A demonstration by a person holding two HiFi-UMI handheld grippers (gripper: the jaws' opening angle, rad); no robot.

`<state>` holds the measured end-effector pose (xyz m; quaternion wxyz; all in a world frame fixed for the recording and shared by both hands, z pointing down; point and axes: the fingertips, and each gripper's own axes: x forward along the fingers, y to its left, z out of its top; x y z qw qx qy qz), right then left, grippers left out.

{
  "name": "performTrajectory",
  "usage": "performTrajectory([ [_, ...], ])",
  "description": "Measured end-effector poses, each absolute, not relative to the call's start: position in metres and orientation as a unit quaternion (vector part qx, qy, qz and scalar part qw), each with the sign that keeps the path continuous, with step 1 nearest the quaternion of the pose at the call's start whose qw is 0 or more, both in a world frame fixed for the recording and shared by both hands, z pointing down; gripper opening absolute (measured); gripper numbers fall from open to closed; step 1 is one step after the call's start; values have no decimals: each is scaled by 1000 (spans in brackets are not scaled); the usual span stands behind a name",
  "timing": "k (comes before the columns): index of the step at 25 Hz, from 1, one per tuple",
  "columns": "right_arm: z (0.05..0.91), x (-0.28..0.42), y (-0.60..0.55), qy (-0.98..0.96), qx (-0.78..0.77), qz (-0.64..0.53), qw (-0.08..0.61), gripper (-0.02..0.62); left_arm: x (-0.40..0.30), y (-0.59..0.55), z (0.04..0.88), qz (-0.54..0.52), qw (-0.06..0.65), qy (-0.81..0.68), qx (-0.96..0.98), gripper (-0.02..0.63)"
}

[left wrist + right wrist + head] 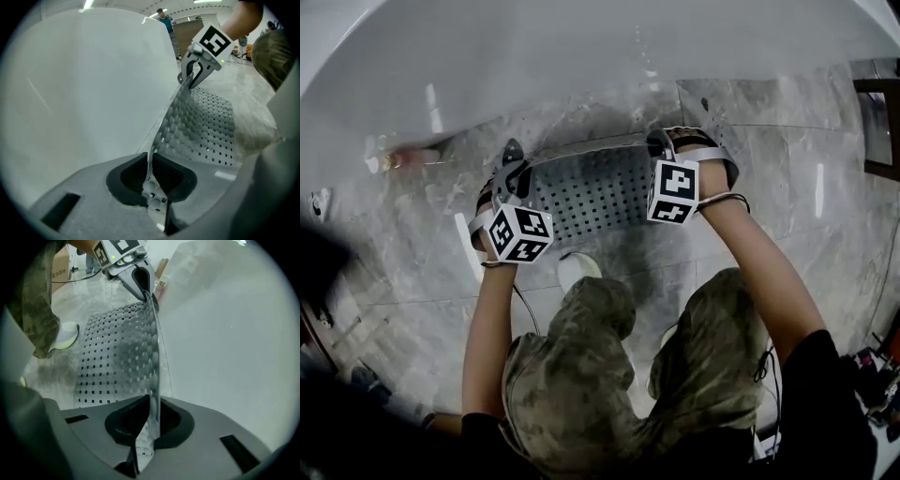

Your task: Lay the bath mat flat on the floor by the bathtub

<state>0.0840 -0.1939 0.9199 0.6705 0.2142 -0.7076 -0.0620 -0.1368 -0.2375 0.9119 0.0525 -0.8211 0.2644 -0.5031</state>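
Observation:
A grey bath mat with rows of square holes hangs between my two grippers, its near part trailing on the marble floor beside the white bathtub. My left gripper is shut on the mat's far left corner. My right gripper is shut on the far right corner. In the left gripper view the mat's edge runs from my left gripper up to the other gripper. In the right gripper view the mat is pinched in my right gripper next to the tub wall.
The person's knees in camouflage trousers and a white shoe are just behind the mat. A bottle lies on the floor by the tub at the left. Dark furniture stands at the right edge.

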Motion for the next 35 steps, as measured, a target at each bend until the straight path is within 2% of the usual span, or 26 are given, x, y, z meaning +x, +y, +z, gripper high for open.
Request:
performTrajectory([
  [8, 978, 90, -203, -699, 190, -63, 687, 26, -128, -252, 965, -481, 54, 282, -829, 44],
  [15, 1005, 93, -217, -683, 197, -84, 699, 26, -126, -253, 974, -451, 36, 281, -846, 85],
  [18, 1014, 93, -221, -676, 206, -88, 702, 26, -127, -250, 969, -420, 40, 281, -862, 129],
  [20, 1018, 93, -228, -672, 215, -92, 703, 26, -132, -251, 957, -386, 39, 307, -869, 156],
  [23, 1021, 98, -238, -665, 218, -106, 706, 28, -157, -254, 946, -353, 23, 368, -860, 161],
  [25, 1022, 95, -241, -672, 210, -110, 702, 60, -186, -252, 960, -363, -6, 389, -847, 161],
  [28, 1012, 90, -248, -696, 239, -74, 673, 199, -230, -248, 996, -380, -77, 407, -827, 167],
  [31, 991, 94, -252, -724, 297, -32, 622, 210, -261, -248, 1020, -364, -161, 433, -808, 195],
  [35, 983, 115, -220, -761, 296, 60, 574, 210, -283, -242, 1043, -334, -247, 454, -788, 210],
])
